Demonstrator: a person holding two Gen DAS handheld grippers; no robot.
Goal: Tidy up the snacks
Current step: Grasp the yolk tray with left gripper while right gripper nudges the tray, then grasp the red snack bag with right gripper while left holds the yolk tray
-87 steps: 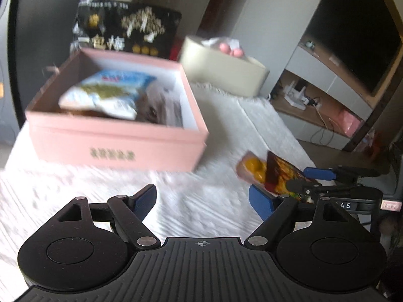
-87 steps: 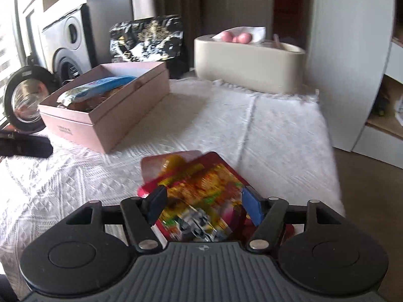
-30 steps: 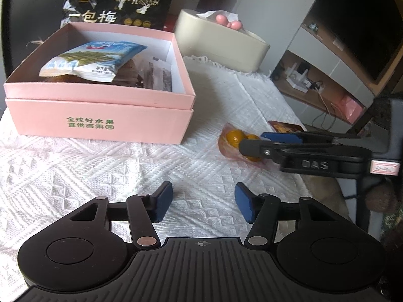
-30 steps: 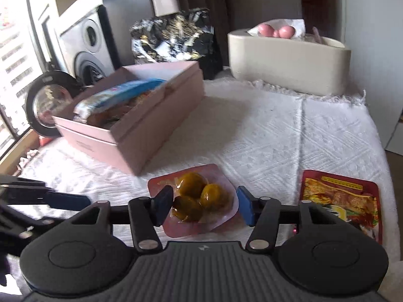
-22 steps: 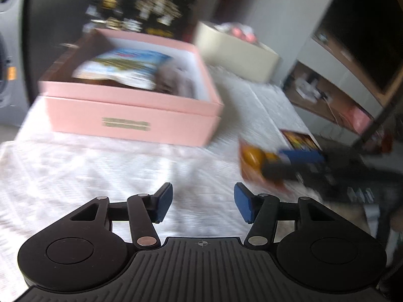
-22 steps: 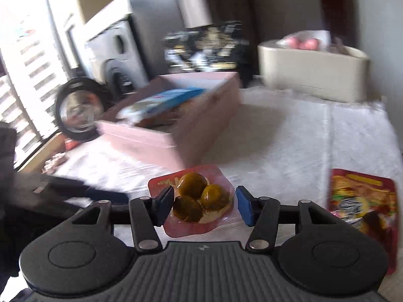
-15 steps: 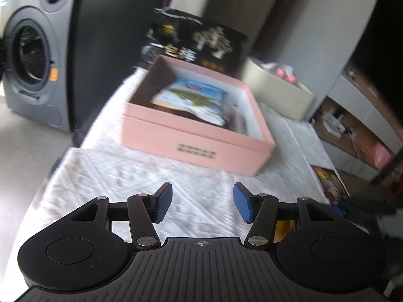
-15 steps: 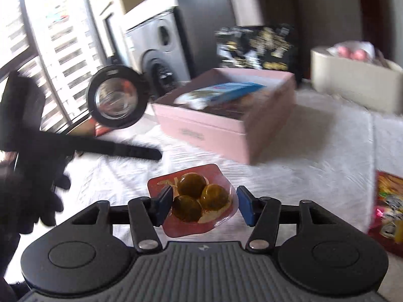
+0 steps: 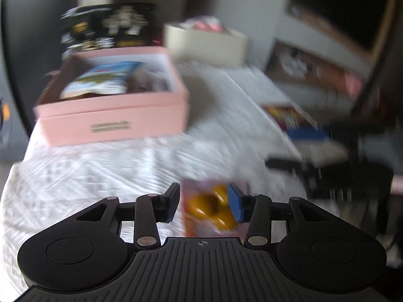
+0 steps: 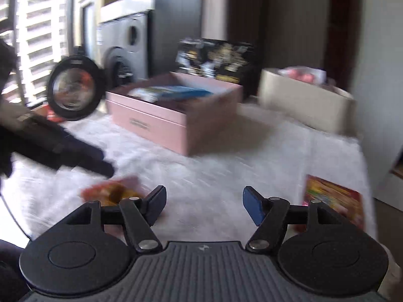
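A clear pink pack of yellow-brown fruits (image 9: 211, 207) sits between the fingers of my left gripper (image 9: 204, 206), which look closed around it; the view is blurred. In the right wrist view the same pack (image 10: 113, 192) lies at the lower left under the left gripper (image 10: 75, 156). My right gripper (image 10: 204, 205) is open and empty above the white cloth. The pink box (image 9: 113, 118) holds a blue-white snack bag (image 9: 103, 80); the box also shows in the right wrist view (image 10: 176, 123). A red-yellow snack pack (image 10: 335, 201) lies at the right edge of the table.
A black-and-gold bag (image 9: 108, 27) stands behind the pink box. A cream oval container (image 9: 206, 42) with pink items stands at the back right. A round black mirror (image 10: 74, 89) and a grey appliance (image 10: 126, 52) stand left of the table. The table drops off at right.
The right gripper has let go of the fruit pack, opened wide and shifted right. The left gripper has swung in and now has the pack between its fingers.
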